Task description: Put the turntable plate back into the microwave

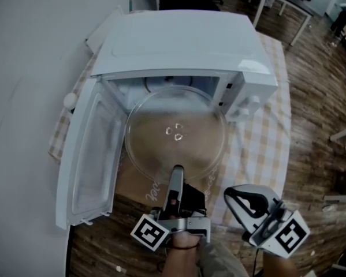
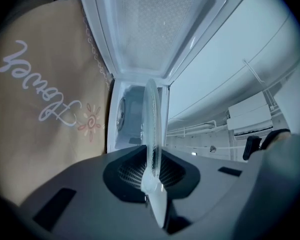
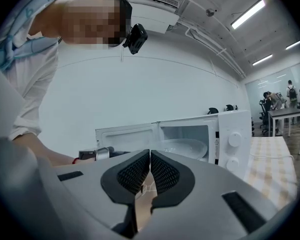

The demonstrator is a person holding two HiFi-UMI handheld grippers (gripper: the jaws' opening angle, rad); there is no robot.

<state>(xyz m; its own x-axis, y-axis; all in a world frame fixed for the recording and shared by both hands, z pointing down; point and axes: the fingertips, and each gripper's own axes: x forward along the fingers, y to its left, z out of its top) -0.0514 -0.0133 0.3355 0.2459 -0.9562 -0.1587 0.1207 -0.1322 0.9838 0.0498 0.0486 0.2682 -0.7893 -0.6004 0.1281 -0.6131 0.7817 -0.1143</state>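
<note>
A round clear glass turntable plate (image 1: 175, 133) hangs level in front of the open white microwave (image 1: 178, 45), its far edge reaching into the cavity mouth. My left gripper (image 1: 177, 172) is shut on the plate's near rim. In the left gripper view the plate (image 2: 151, 119) shows edge-on between the pads, with the cavity (image 2: 129, 119) behind it. My right gripper (image 1: 235, 198) is shut and empty, held low to the right of the plate. The right gripper view shows the plate (image 3: 182, 147) at the microwave's (image 3: 190, 134) opening.
The microwave door (image 1: 89, 160) swings open to the left. Its control knobs (image 1: 249, 104) face the right front. A checked cloth (image 1: 265, 149) covers the table, with a brown printed mat (image 1: 144, 186) under the plate. A white wall runs along the left; wooden floor lies to the right.
</note>
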